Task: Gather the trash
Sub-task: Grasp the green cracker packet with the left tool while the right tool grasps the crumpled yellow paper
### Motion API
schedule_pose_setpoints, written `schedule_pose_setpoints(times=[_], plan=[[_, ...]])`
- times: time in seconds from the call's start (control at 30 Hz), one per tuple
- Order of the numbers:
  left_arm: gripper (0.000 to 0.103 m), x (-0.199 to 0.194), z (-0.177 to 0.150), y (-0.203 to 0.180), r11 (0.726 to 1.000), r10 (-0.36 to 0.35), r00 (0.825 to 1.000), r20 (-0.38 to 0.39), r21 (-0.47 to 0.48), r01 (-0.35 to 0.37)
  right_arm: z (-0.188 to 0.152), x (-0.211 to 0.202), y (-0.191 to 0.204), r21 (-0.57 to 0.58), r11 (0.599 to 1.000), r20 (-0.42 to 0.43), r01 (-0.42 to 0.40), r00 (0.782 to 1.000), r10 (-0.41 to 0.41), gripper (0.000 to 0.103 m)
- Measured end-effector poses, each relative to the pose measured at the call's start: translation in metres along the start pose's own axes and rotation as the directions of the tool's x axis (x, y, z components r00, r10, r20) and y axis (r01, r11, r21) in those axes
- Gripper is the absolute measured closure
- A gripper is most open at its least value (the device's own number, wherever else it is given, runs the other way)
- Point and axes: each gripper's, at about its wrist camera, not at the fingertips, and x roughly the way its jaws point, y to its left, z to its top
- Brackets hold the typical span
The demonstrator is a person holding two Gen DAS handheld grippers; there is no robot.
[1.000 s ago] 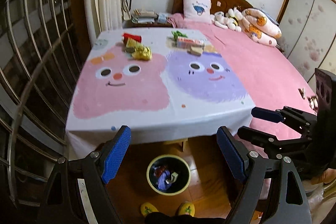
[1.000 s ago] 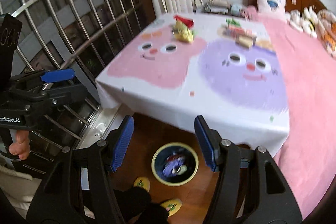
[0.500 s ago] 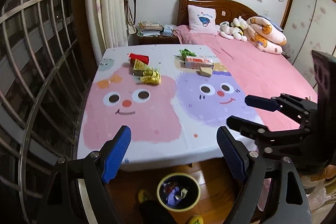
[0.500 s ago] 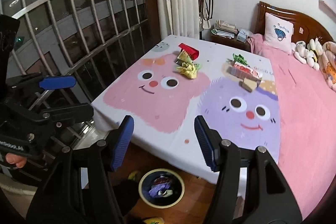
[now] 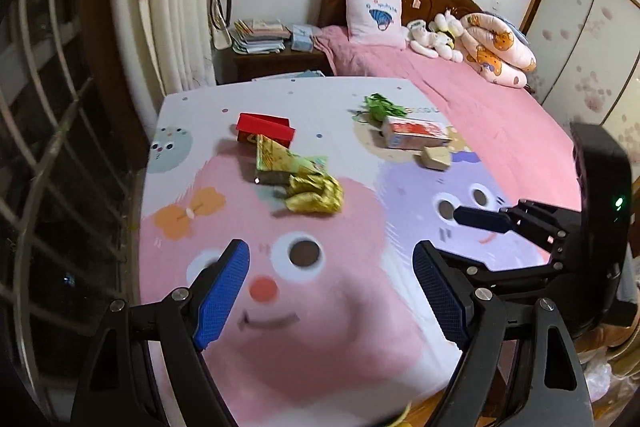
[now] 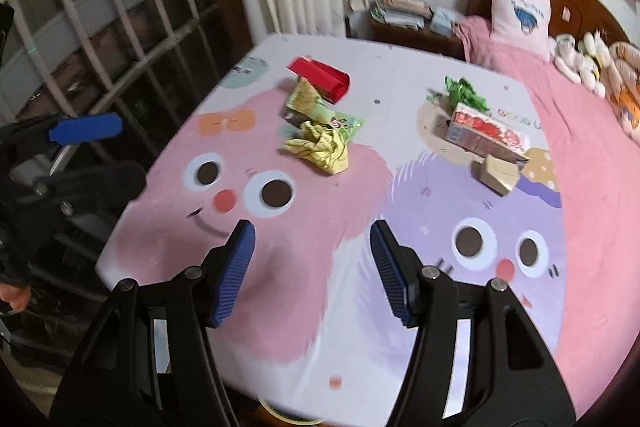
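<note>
Both tools hang above the near edge of the table with the cartoon-face cloth, empty, likely lining up a reach. The left gripper and the right gripper each have their fingers spread wide apart. Toward the far left corner lie three pieces touching: one red folded card box, one green-yellow foil packet, one crumpled yellow wrapper. Toward the far right corner: one crumpled green wrapper, one red-and-white carton, one small tan box.
</note>
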Motion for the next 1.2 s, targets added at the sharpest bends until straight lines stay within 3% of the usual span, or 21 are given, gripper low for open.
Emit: schedule_pose_setpoints(times=[0.17, 0.3, 0.53, 0.6, 0.67, 0.83, 1.03, 1.2], plan=[[0.018, 0.083, 0.042, 0.055, 1.0, -0.003, 0.998, -0.057, 0.025, 0.004, 0.029, 0.082, -0.008, 0.043, 0.999, -0.056, 0.027, 0.998, -0.024, 0.046], [0.018, 0.128, 0.059, 0.078, 0.999, -0.016, 0.996, -0.086, 0.04, 0.02, 0.049, 0.135, -0.015, 0.061, 0.997, -0.082, 0.045, 0.996, -0.04, 0.046], [0.018, 0.188, 0.078, 0.098, 0.993, -0.039, 0.987, -0.153, 0.1, 0.055, 0.064, 0.188, -0.019, 0.076, 0.996, -0.117, 0.044, 0.993, -0.035, 0.046], [0.018, 0.194, 0.079, 0.1, 0.992, -0.049, 0.985, -0.164, 0.11, 0.068, 0.063, 0.196, -0.019, 0.076, 0.996, -0.127, 0.045, 0.991, -0.035, 0.047], [0.018, 0.199, 0.079, 0.102, 0.99, -0.056, 0.983, -0.173, 0.119, 0.077, 0.062, 0.202, -0.019, 0.078, 0.996, -0.136, 0.03, 0.991, -0.019, 0.057], [0.018, 0.2, 0.075, 0.1, 0.985, -0.074, 0.979, -0.188, 0.141, 0.101, 0.061, 0.202, -0.015, 0.085, 0.996, -0.116, -0.001, 0.993, 0.011, 0.062], [0.018, 0.199, 0.077, 0.096, 0.981, -0.096, 0.977, -0.19, 0.148, 0.126, 0.058, 0.177, -0.011, 0.091, 0.996, -0.106, -0.025, 0.994, 0.035, 0.064], [0.018, 0.209, 0.083, 0.091, 0.98, -0.111, 0.972, -0.205, 0.142, 0.142, 0.054, 0.15, -0.031, 0.152, 0.988, -0.075, 0.007, 0.997, 0.005, 0.064]])
